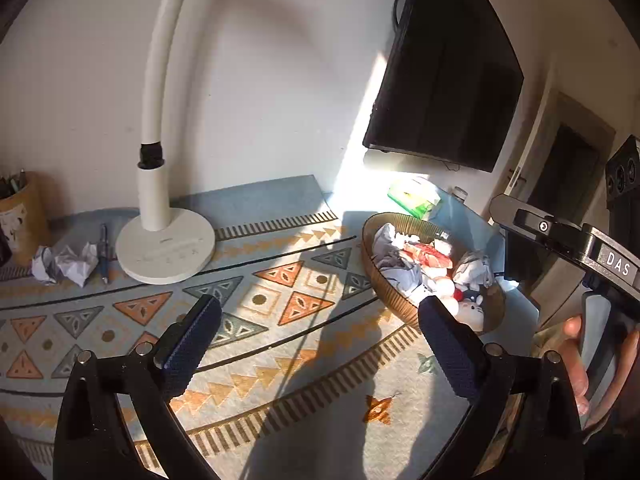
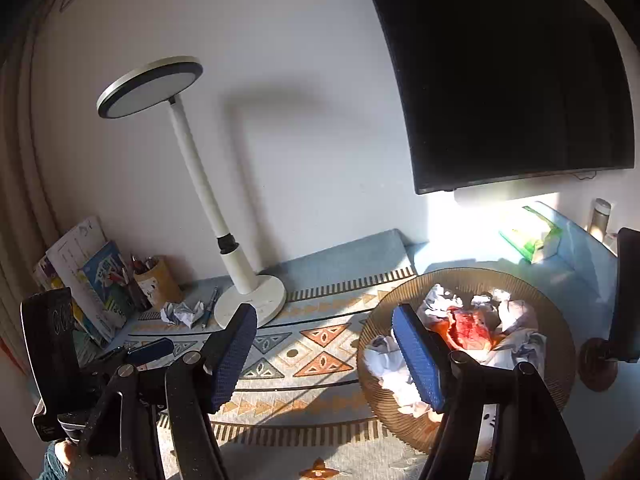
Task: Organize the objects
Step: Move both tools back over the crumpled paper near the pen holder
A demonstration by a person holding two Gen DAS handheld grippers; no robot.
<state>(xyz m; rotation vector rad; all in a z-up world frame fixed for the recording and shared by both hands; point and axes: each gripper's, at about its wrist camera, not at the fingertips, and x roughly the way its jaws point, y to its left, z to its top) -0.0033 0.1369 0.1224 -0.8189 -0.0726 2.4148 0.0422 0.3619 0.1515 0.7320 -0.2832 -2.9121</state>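
Brown ribbed bowl (image 2: 552, 320) lies under the open right gripper's (image 2: 326, 354) right finger

A round brown basket (image 2: 472, 280) with ribbed sides sits on the counter, at the right end of the patterned mat. It is full. Inside lie white crumpled paper balls (image 2: 516, 316), a red and orange crumpled wrapper (image 2: 470, 330) in the middle, and a small soft toy (image 1: 470, 306) with a white face near the front rim. The sun shines on them.

Two more crumpled paper balls (image 1: 64, 266) lie far away on the left side of the counter, touching each other. A pen (image 1: 104, 254) lies flat just beside them, between the paper and the lamp's round foot. A tan cup of pens (image 2: 158, 282) stands upright behind the paper.
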